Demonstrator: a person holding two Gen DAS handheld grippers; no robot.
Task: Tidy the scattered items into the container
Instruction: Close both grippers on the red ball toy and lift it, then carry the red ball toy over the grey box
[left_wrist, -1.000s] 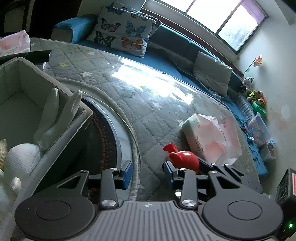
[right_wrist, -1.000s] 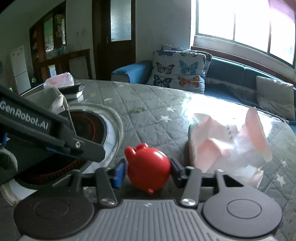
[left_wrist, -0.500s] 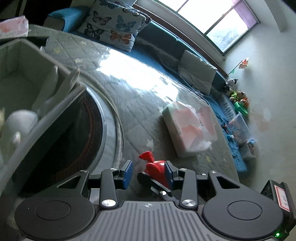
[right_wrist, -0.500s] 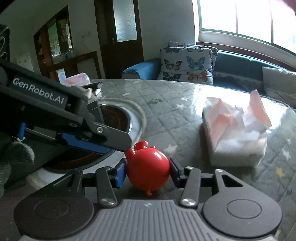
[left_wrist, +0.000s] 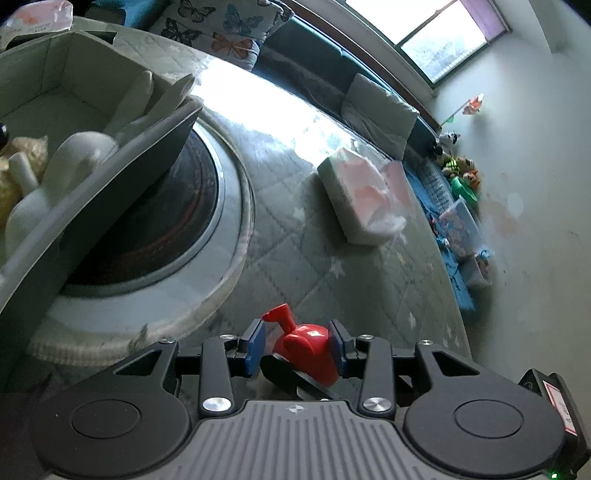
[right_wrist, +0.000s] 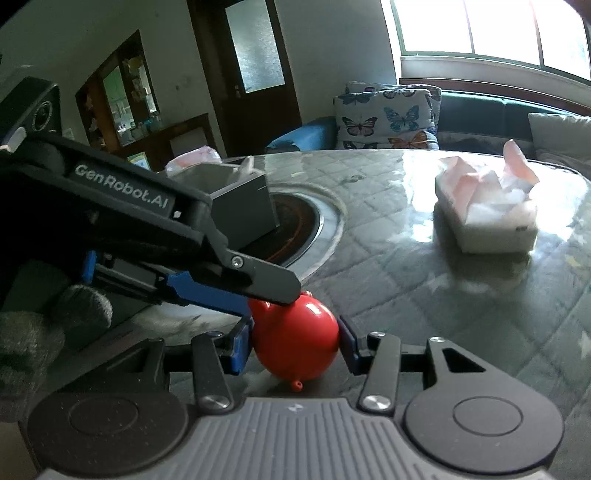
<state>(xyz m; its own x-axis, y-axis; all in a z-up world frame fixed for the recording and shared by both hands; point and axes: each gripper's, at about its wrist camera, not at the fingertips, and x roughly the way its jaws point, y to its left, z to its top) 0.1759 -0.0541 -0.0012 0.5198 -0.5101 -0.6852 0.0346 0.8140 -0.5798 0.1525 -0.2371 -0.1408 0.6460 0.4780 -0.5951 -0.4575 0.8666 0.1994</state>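
Red toy (right_wrist: 295, 341) sits low in the middle of the right view, pinched at its round belly between the blue pads of my right tongs (right_wrist: 295, 341), narrow on it so it rides with me toward the box (right_wrist: 242, 206). In the left view the same toy (left_wrist: 306, 349) lies between my left tongs (left_wrist: 297, 345), which stand wide; I cannot tell whether their pads touch it (they look just beside it, not pressing). I judge the left is only there to steady or take over.

The box fills the upper left of the left view, open side up so things can drop in; a white plush (left_wrist: 70, 166) already leans inside. The tissue pack (left_wrist: 364, 199) rests apart on the quilted table (left_wrist: 303, 258), right of centre.

My left tongs cross the right view and hide the toy's spout. The box's far end is cut off, and its bottom is in shadow.
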